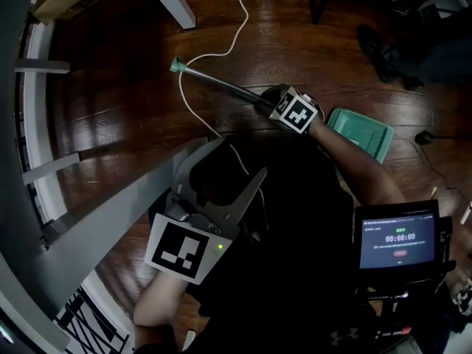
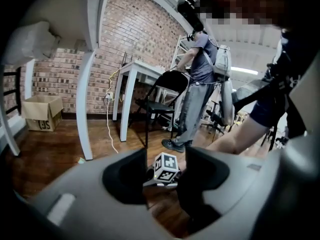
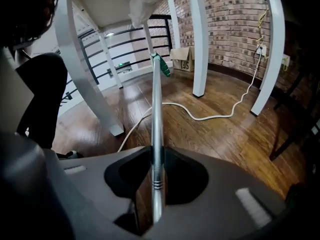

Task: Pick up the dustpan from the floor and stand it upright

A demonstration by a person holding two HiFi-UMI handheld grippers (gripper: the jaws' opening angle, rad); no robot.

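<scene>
The dustpan has a long silver handle (image 1: pixel 221 85) with a green tip (image 1: pixel 177 66) and a green pan (image 1: pixel 361 133) low on the wooden floor at the right. My right gripper (image 1: pixel 269 102) is shut on that handle near the pan end. In the right gripper view the handle (image 3: pixel 156 114) runs straight out from between the jaws of the right gripper (image 3: pixel 156 156) to its green tip (image 3: pixel 161 64). My left gripper (image 1: pixel 221 169) stays close to my body, open with nothing in it. Through the left gripper (image 2: pixel 162 171) I see the right gripper's marker cube (image 2: pixel 167 166).
A white cable (image 1: pixel 228 43) snakes across the floor under the handle. White table legs (image 3: pixel 200 39) and a railing (image 1: pixel 44 161) stand around. A cardboard box (image 2: pixel 42 113), a folding chair (image 2: pixel 165 94) and a standing person (image 2: pixel 200 79) are farther off. A screen (image 1: pixel 398 238) hangs at my right.
</scene>
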